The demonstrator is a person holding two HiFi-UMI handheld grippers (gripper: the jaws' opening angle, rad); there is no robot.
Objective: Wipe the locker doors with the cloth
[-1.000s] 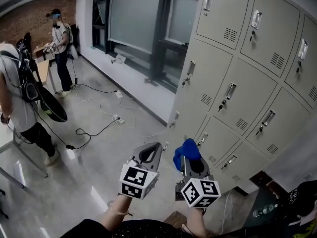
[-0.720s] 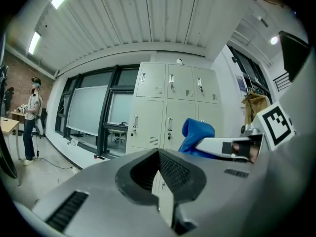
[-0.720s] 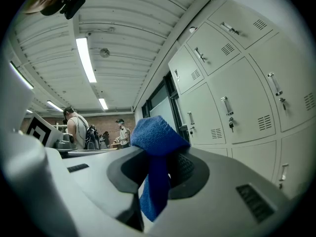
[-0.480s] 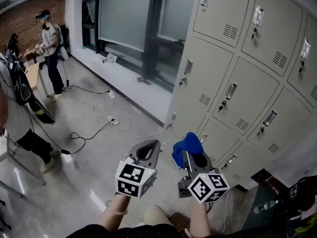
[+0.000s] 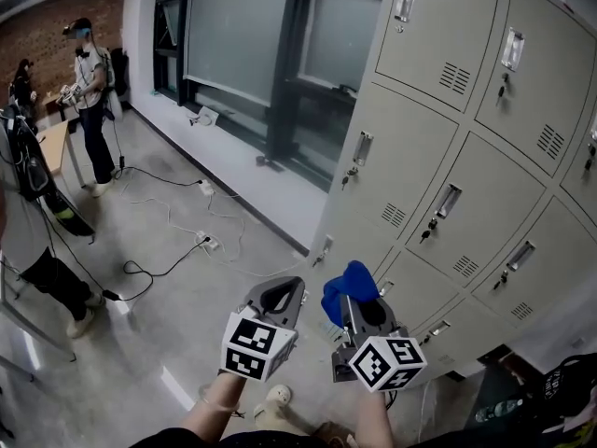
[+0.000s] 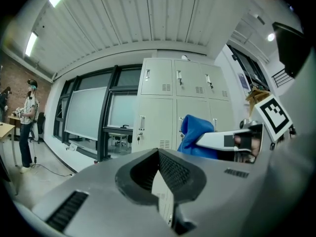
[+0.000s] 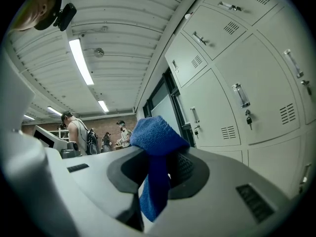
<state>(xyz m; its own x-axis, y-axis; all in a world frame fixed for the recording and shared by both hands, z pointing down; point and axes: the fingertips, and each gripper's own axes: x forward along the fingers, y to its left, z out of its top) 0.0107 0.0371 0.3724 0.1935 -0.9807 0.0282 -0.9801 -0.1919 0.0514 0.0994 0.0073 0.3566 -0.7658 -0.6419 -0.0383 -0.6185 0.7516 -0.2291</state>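
Note:
A bank of beige locker doors (image 5: pixel 438 147) fills the right of the head view, each with a handle, key and vent. My right gripper (image 5: pixel 352 299) is shut on a blue cloth (image 5: pixel 349 285), which bunches above its jaws; the right gripper view shows the same cloth (image 7: pixel 155 152) pinched and hanging down, with lockers (image 7: pixel 222 98) to the right. My left gripper (image 5: pixel 283 294) hangs beside it, shut with nothing in it. In the left gripper view the lockers (image 6: pixel 175 112) stand ahead and the cloth (image 6: pixel 197 135) shows at the right. Both grippers are short of the doors.
Dark-framed windows (image 5: pixel 252 35) run left of the lockers. Cables and a power strip (image 5: pixel 201 241) lie on the concrete floor. A person (image 5: pixel 86 91) stands far left, another person (image 5: pixel 28 222) nearer at the left edge beside a table (image 5: pixel 51 143).
The head view has swung toward the lockers, which now loom larger. Both grippers stay close together with the cloth held; the people at left appear farther off.

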